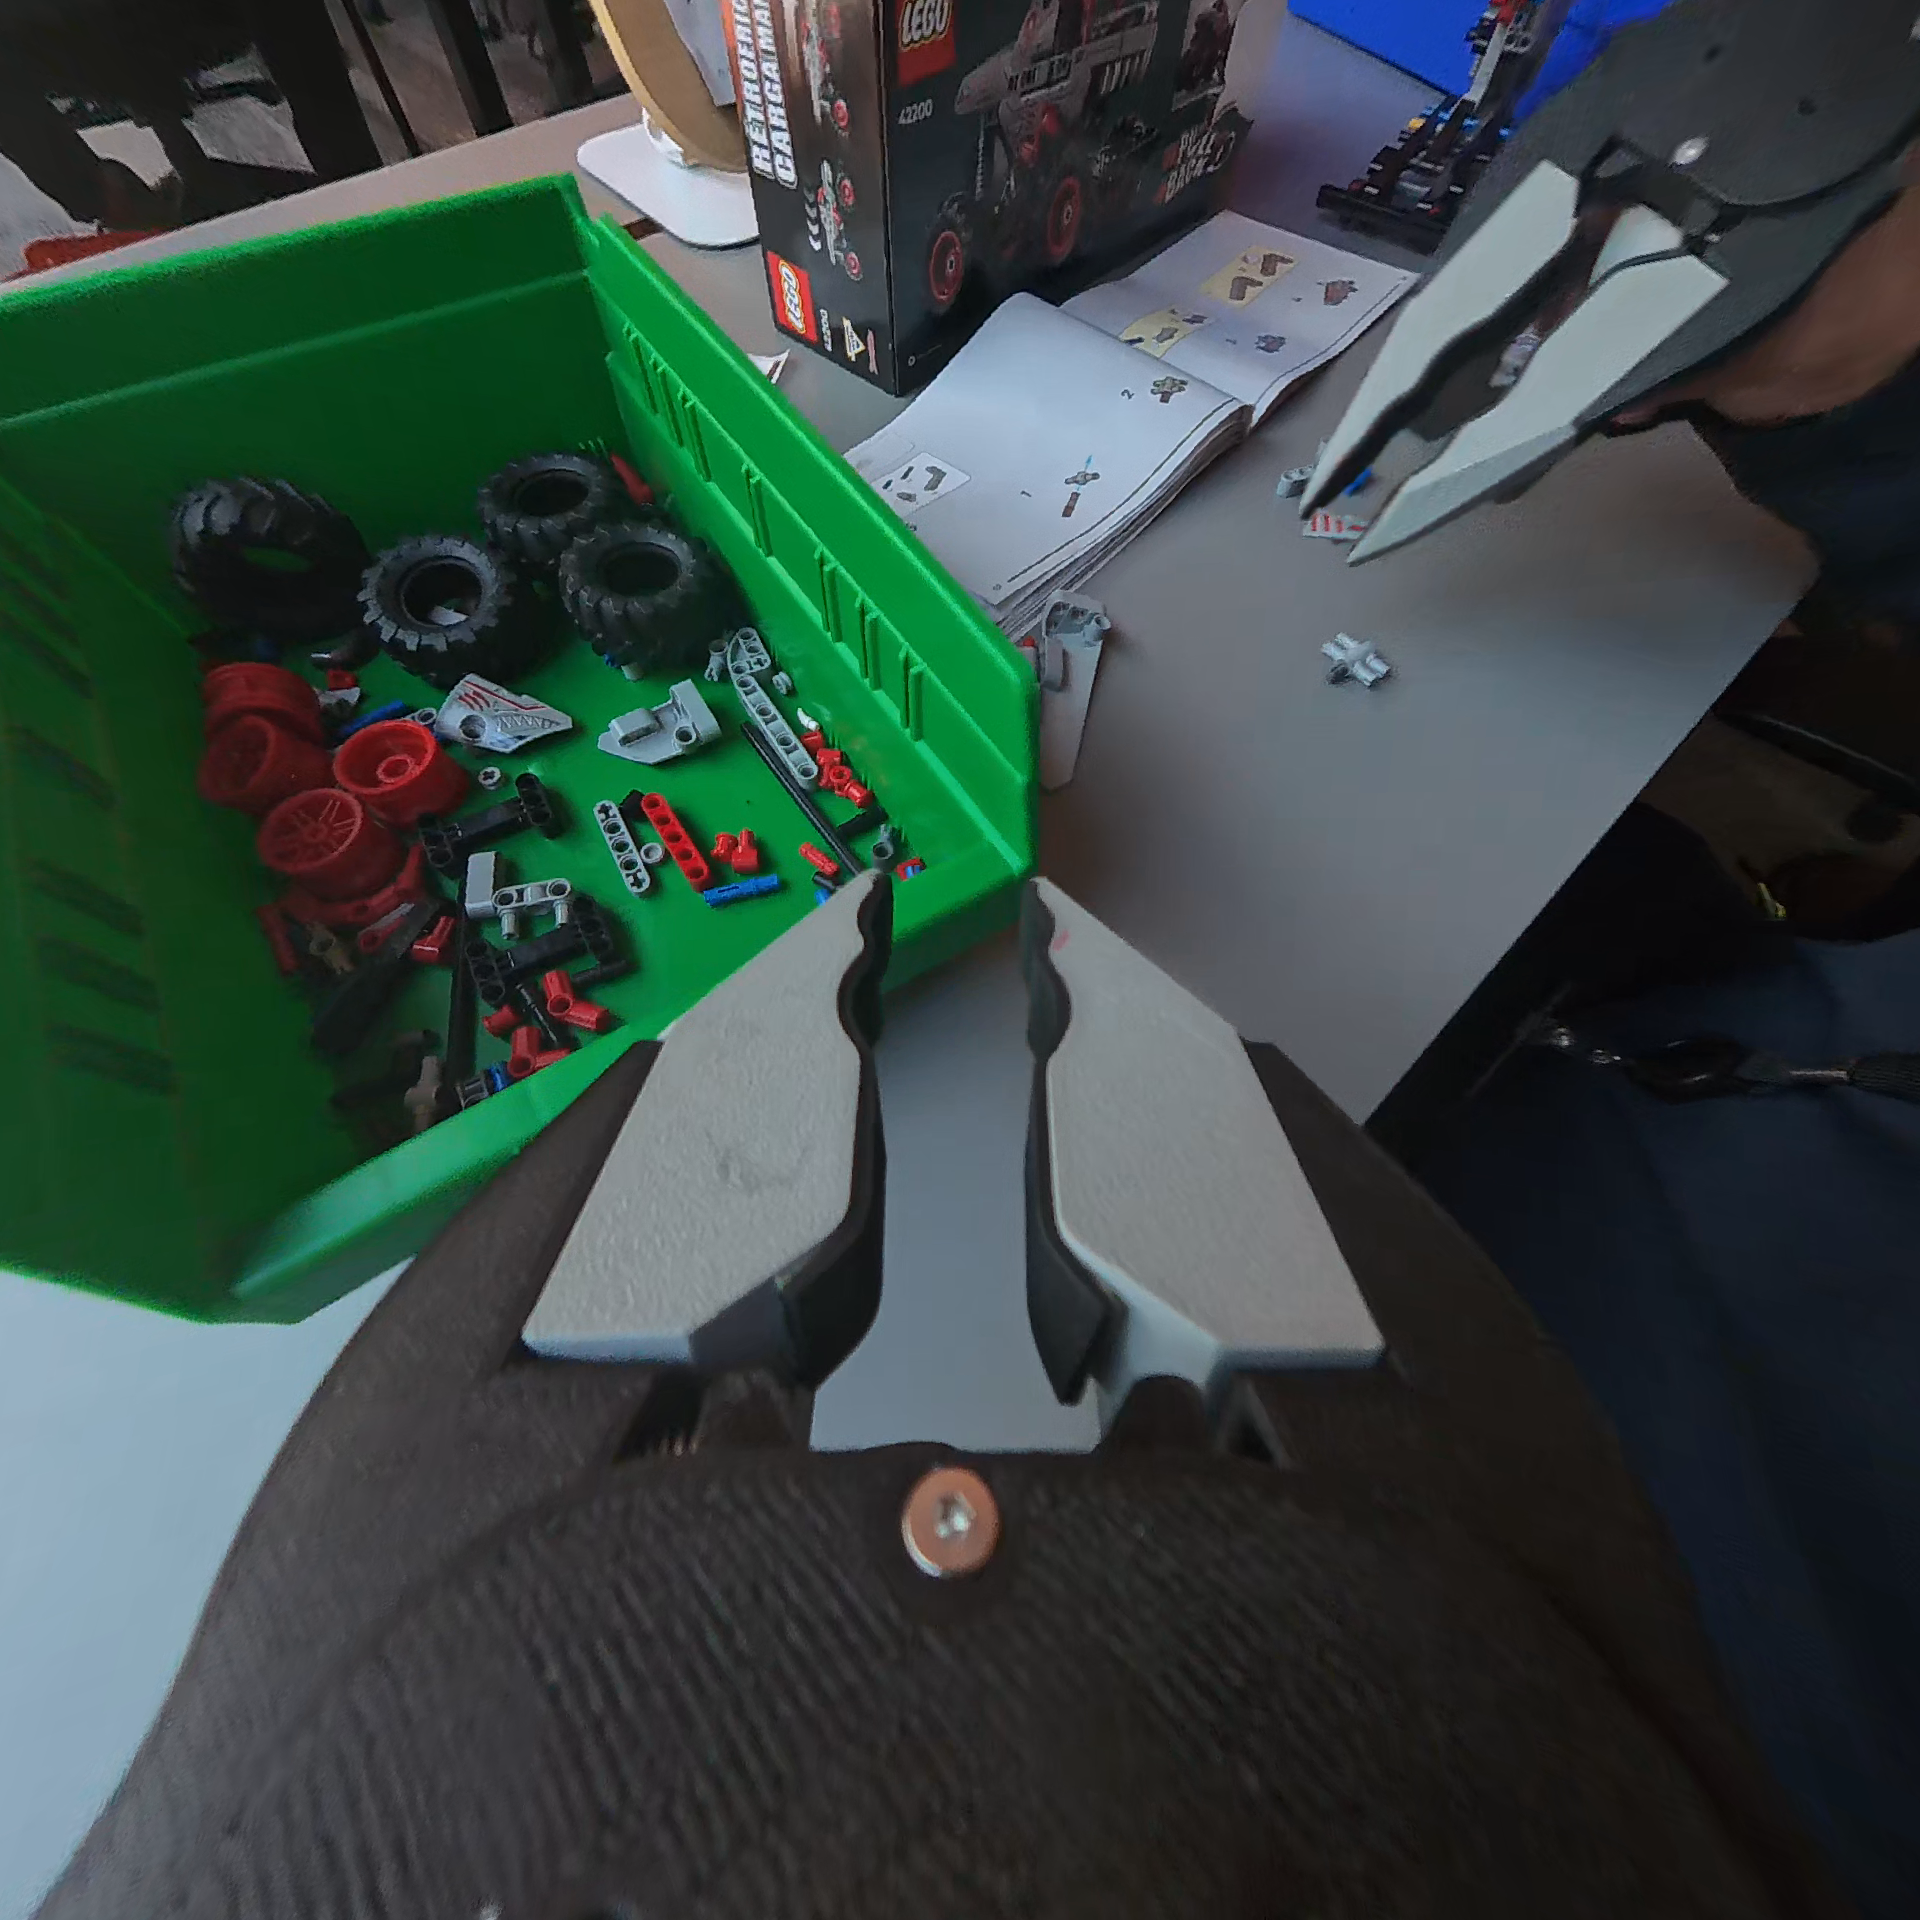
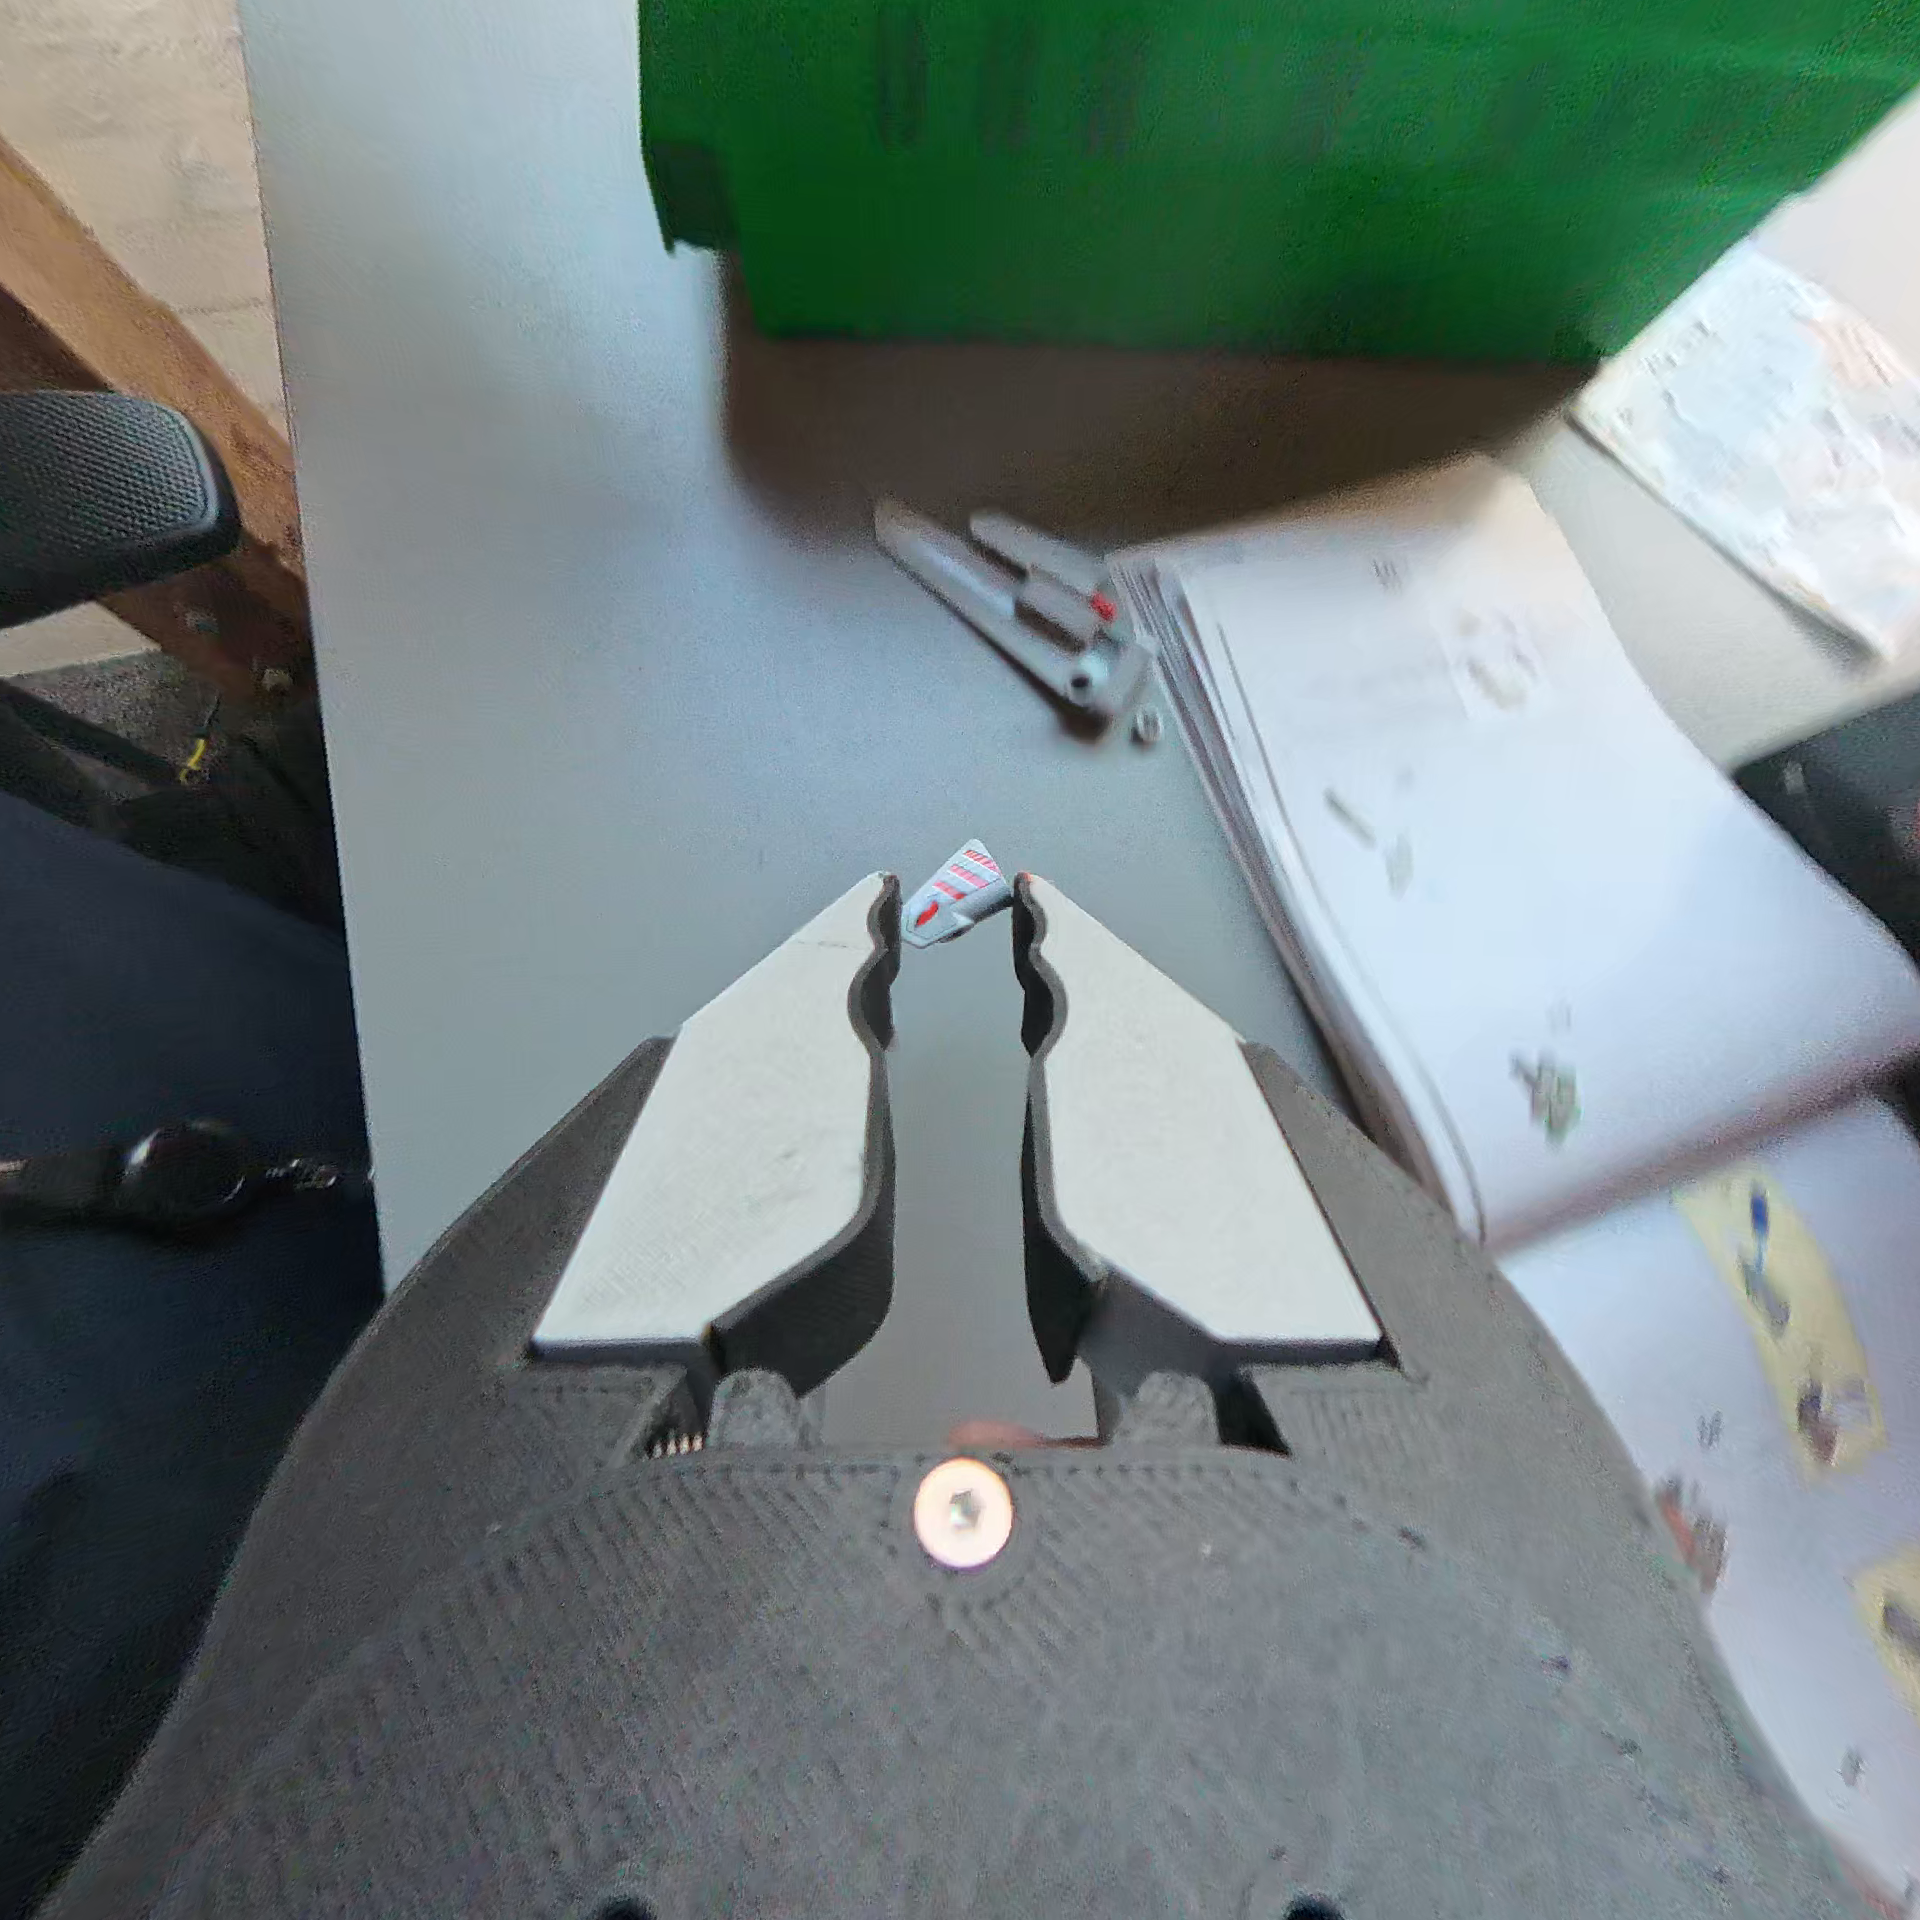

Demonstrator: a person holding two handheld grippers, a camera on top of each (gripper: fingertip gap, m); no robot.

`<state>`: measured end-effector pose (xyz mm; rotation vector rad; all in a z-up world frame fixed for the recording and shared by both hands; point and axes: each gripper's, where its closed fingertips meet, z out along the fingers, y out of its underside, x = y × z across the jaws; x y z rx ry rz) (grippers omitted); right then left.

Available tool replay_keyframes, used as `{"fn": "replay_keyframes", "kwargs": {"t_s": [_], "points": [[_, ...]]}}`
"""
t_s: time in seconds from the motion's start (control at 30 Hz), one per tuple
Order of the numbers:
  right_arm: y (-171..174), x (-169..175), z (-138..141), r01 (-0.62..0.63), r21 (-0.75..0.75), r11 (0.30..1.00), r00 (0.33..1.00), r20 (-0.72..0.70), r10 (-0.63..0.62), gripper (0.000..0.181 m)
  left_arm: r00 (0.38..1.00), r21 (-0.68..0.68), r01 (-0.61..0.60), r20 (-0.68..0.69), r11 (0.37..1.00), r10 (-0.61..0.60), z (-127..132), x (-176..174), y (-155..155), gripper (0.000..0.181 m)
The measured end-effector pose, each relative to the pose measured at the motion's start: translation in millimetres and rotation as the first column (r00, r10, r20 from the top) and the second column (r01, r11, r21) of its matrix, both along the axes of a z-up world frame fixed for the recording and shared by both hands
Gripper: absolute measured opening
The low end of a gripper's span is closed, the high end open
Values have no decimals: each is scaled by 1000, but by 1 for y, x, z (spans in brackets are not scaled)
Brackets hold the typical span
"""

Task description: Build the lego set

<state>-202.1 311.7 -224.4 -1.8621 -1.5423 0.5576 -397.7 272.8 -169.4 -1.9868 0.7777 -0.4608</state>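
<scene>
My left gripper (image 1: 956, 894) is open and empty, with its tips over the near right corner of a green bin (image 1: 831, 582). The bin holds black tyres (image 1: 447, 603), red wheel hubs (image 1: 312, 769) and several small loose pieces. My right gripper (image 2: 954, 883) is open, tips down at the table. A small grey piece with red stripes (image 2: 956, 896) lies between the tips. The right gripper also shows in the left wrist view (image 1: 1338, 532), above that striped piece (image 1: 1333, 526).
An open instruction booklet (image 1: 1091, 436) lies right of the bin, with the set's box (image 1: 997, 177) behind it. A grey panel assembly (image 2: 1029, 613) and a small grey cross piece (image 1: 1356, 660) lie on the table. A partly built model (image 1: 1434, 156) stands far back. A chair armrest (image 2: 94, 488) is beyond the table edge. Spacing between my two grippers at the tips: around 20 centimetres.
</scene>
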Motion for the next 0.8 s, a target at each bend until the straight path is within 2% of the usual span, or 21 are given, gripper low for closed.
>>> {"fn": "replay_keyframes", "kwargs": {"t_s": [0.03, 0.1, 0.2, 0.33, 0.43, 0.5, 0.6, 0.67, 0.73, 0.8], "points": [[3, -15, -3, -30, 0, 1000, 999, 19, 30, 19, 1000, 3, -10, -1, 1000, 10, -1, -4, 0, 21], [7, -36, -18, -77, -25, 997, 994, 71, 78, 18, 999, 8, -36, -6, 999, 36, -3, -16, 1, 22], [4, -48, -43, -106, -96, 990, 985, 125, 118, 21, 997, 17, -78, -7, 997, 78, -9, -38, 3, 22], [5, -48, -28, -132, -60, 990, 989, 66, 135, 18, 996, 31, -86, 41, 996, 85, -10, -59, 11, 22], [6, -48, -16, -133, -92, 987, 991, -10, 132, 22, 996, 63, -70, 57, 996, 67, 8, -59, 27, 22], [10, -48, -11, -126, -103, 987, 991, -57, 121, 22, 999, 72, -39, -24, 997, 41, 17, -56, 43, 22], [11, -45, -8, -128, -77, 989, 990, -67, 123, 25, 980, 124, -78, -172, 989, 98, 31, -67, 77, 23], [12, -42, -5, -125, -21, 992, 989, -79, 123, 24, 975, 145, -119, -168, 982, 143, 43, -76, 97, 23], [13, -39, 0, -117, 5, 993, 988, -99, 117, 23, 984, 77, -98, -140, 992, 108, 45, -73, 112, 28], [15, -37, 5, -108, 15, 994, 985, -132, 109, 22, 978, 23, -70, -195, 997, 73, 44, -69, 131, 27]]}}
